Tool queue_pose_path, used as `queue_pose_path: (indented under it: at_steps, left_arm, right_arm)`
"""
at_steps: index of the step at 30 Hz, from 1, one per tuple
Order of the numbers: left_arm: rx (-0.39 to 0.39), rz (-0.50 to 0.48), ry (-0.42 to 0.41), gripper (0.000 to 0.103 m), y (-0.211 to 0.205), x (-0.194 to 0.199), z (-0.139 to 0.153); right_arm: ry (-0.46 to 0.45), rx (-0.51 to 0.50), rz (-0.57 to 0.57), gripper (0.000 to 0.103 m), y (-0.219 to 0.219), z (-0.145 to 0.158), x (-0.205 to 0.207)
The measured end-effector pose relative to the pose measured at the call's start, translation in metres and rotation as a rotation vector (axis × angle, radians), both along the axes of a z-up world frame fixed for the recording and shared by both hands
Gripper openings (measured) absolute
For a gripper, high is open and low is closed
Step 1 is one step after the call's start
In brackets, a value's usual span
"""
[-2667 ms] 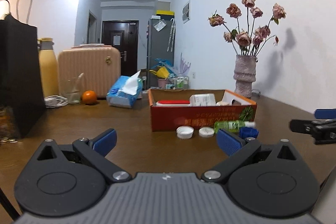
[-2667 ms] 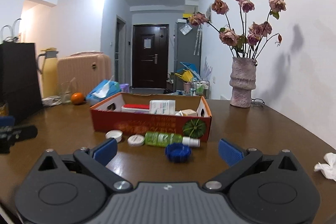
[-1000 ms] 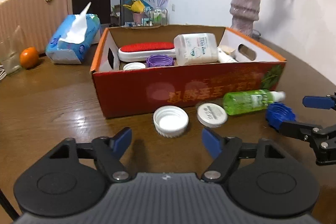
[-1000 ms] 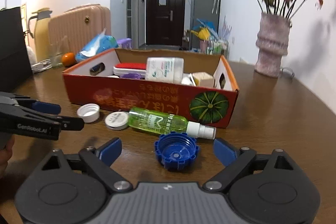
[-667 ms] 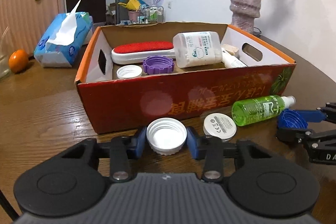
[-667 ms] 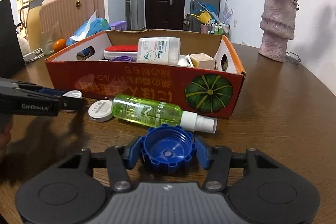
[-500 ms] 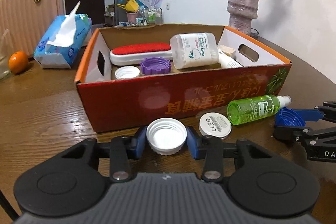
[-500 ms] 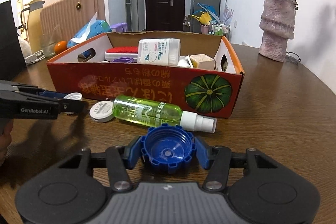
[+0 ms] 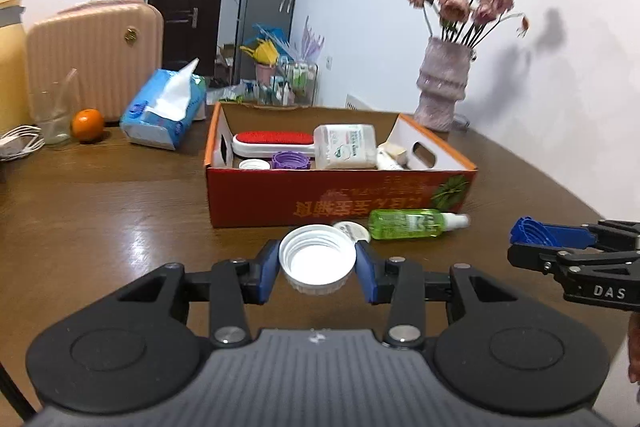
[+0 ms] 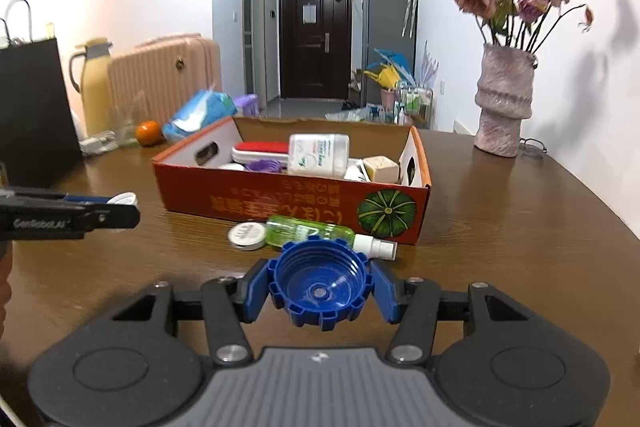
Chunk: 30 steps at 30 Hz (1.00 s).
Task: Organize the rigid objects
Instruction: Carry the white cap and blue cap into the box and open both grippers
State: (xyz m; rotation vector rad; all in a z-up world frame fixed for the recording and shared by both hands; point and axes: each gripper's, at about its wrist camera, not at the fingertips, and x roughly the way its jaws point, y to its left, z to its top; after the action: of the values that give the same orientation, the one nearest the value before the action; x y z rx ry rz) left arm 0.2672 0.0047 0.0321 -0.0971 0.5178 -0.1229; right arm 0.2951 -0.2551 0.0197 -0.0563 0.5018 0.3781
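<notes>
While both grippers are raised above the brown wooden surface [image 9: 120, 211], each holds one cap open side up. Left gripper [image 9: 318, 269]: its blue-padded fingers [image 9: 267, 269] are closed on the white ribbed plastic cap [image 9: 317, 259], which sits between them clear of the surface. Right gripper [image 10: 319, 287]: its fingers [image 10: 256, 285] are clamped on the blue notched plastic cap [image 10: 319, 283], likewise held in the air. Ahead of both lies the red cardboard box with a pumpkin print [image 10: 288, 205], open at the top; it contains a red-and-white lint brush [image 9: 274, 143], a white squat bottle lying on its side [image 9: 345, 146], a purple ribbed cap [image 9: 291, 160], a small white cap [image 9: 254, 165] and a beige cube-shaped item [image 10: 381, 169] whose nature is hard to make out. Just in front of the box, on the surface, lie a green transparent spray bottle on its side [image 10: 310, 231] and, touching or nearly touching it, a flat white round lid [image 10: 247, 235]. Behind the box, well apart, stand a blue tissue pack [image 9: 164, 111], an orange fruit [image 9: 87, 119] and a pale textured vase of dried pink roses [image 9: 442, 89].
</notes>
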Motion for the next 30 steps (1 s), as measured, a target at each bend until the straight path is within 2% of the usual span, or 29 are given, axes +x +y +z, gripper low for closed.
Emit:
queue_pose_path:
  at_steps: [8,15,23,30]
  left_arm:
    - [-0.022,-0.001,-0.071,0.041,-0.001,-0.079,0.021]
    - [-0.03,-0.01,-0.112,0.041,0.0,-0.109,0.027]
    - [-0.034,-0.013,-0.097,0.041,0.004,-0.093,0.022]
    - [0.01,-0.098,-0.112,0.041,-0.007,-0.027,0.034]
  right_arm:
    - [-0.079,0.014,0.024,0.053,0.005,0.023,-0.07]
    - [-0.105,0.014,0.016,0.053,0.005,0.03,-0.1]
    - [-0.099,0.001,0.001,0.053,0.008,0.028,-0.089]
    - [-0.122,-0.014,-0.022,0.053,0.008,0.032,-0.04]
